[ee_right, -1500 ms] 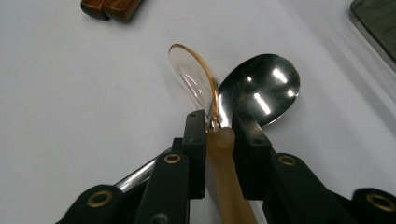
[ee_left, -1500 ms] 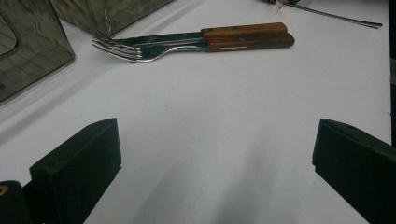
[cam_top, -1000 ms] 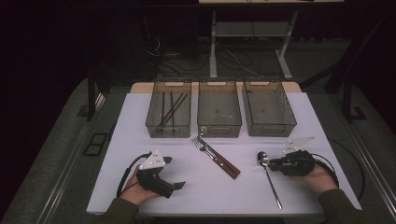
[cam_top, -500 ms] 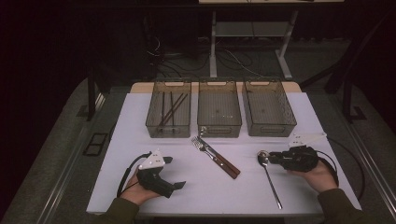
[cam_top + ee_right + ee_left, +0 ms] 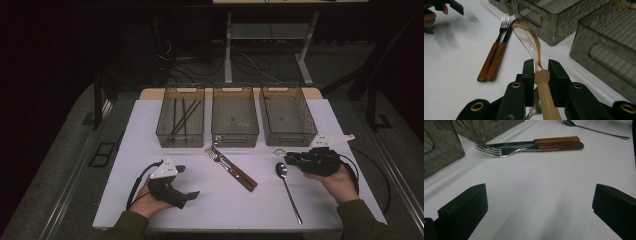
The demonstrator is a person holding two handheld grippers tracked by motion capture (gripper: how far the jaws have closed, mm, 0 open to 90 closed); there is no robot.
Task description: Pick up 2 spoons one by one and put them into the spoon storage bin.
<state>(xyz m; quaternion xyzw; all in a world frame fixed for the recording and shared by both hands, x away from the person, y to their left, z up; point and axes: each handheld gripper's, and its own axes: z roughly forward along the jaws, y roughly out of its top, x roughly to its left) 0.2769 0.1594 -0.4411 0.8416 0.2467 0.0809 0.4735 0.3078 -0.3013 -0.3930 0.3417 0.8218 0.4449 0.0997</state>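
No readable writing anywhere

Neither the three grey ribbed plastic bins (image 5: 235, 122), the wooden-handled fork and knife (image 5: 531, 145), nor the white tabletop (image 5: 220, 195) carries any legible text, label, brand or number.

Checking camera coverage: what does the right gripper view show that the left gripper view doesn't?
Right gripper view alone: the right gripper shut on a translucent amber spoon, plus the person's other hand at top left. Left gripper view alone: the left gripper with jaws wide open over bare table, and a metal spoon. Both: the wooden-handled fork and knife and the grey bins.
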